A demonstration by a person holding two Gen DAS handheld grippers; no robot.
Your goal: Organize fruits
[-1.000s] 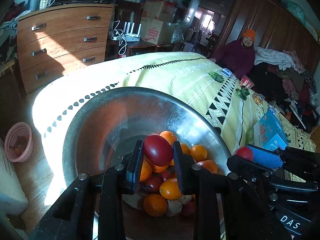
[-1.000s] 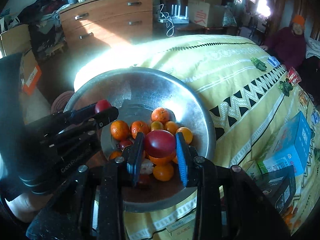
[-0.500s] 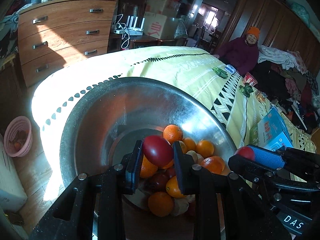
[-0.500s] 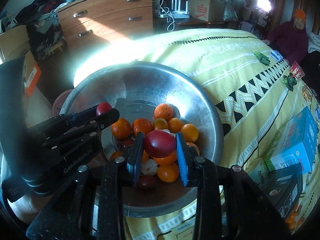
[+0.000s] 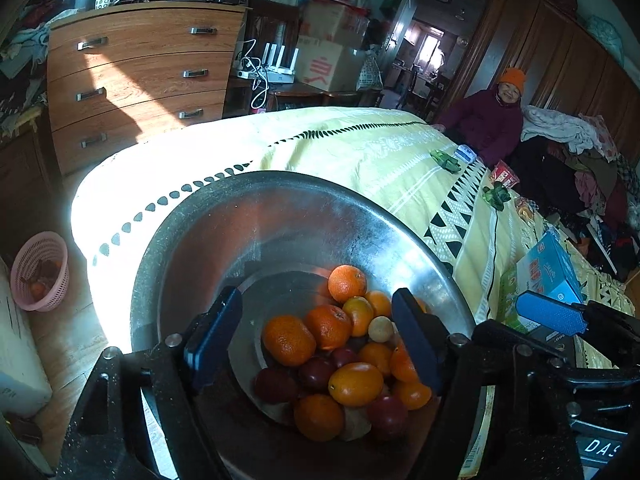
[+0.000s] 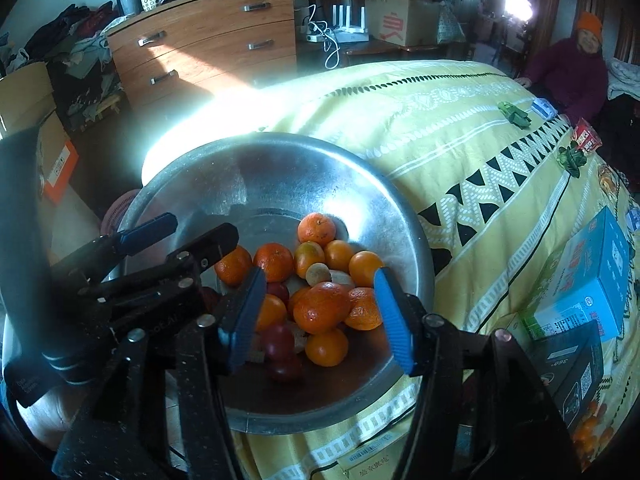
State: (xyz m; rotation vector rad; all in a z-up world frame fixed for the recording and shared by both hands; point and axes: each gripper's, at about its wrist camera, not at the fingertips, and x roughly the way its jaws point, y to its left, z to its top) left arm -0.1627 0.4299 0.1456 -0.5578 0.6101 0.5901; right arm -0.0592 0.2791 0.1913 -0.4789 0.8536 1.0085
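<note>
Both red fruits dropped; left tool [image 5: 316,340], right tool [image 6: 318,316] spread above fruit pile [image 6: 316,280].

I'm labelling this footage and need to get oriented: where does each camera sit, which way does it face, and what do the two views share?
Left wrist: on the left claw, looking down along its open blue pads into the metal bowl of oranges and red fruit; the right claw shows at the right edge.
Right wrist: on the right claw, also open, angled down at the bowl; the left claw shows at the left.
Shared: bowl, yellow bedspread, dresser, blue box, seated person.
</note>
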